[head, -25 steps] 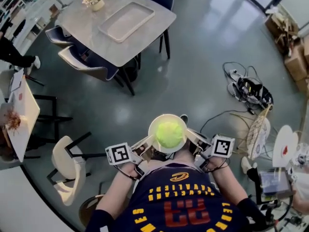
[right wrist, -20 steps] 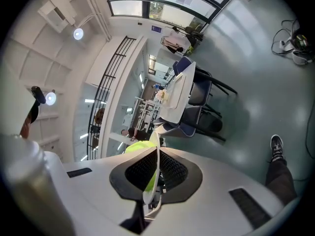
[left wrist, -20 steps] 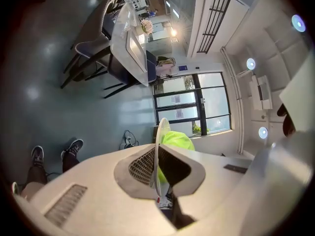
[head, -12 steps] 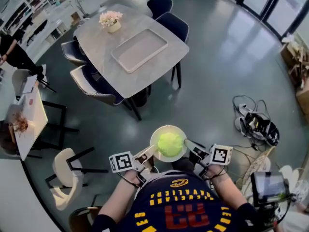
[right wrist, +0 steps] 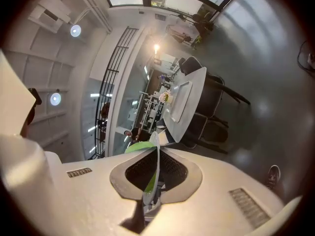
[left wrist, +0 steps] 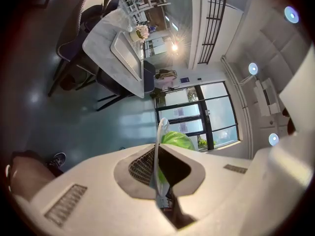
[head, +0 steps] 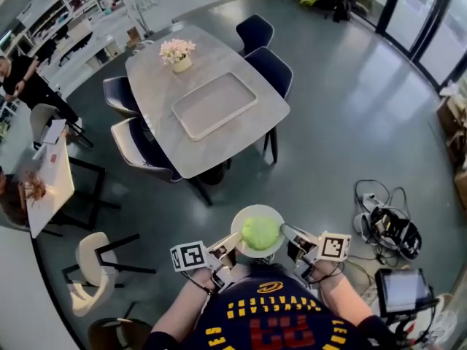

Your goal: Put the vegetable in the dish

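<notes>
A pale round dish (head: pixel 257 210) with a green leafy vegetable (head: pixel 260 232) lying in it is held in the air in front of the person's chest, above the grey floor. My left gripper (head: pixel 232 240) is shut on the dish's left rim and my right gripper (head: pixel 286 232) on its right rim. In the left gripper view the thin dish rim (left wrist: pixel 160 129) stands edge-on between the jaws of the left gripper (left wrist: pixel 158 151), with the vegetable (left wrist: pixel 175 140) behind it. The right gripper view shows the same rim (right wrist: pixel 156 141) pinched by the right gripper (right wrist: pixel 156 156), with the vegetable (right wrist: pixel 139 146) at its left.
A grey dining table (head: pixel 175 133) ahead carries a rectangular tray (head: pixel 214 105) and a flower pot (head: pixel 179 53), with dark blue chairs (head: pixel 139 146) around it. A white chair (head: pixel 95 268) stands at the left, cables (head: pixel 383 224) and a tablet (head: pixel 401 289) at the right. A person (head: pixel 29 86) is at the far left.
The dining table has slid lower and nearer in the head view as the person moves toward it. Both grippers still hold the dish with the vegetable in it.
</notes>
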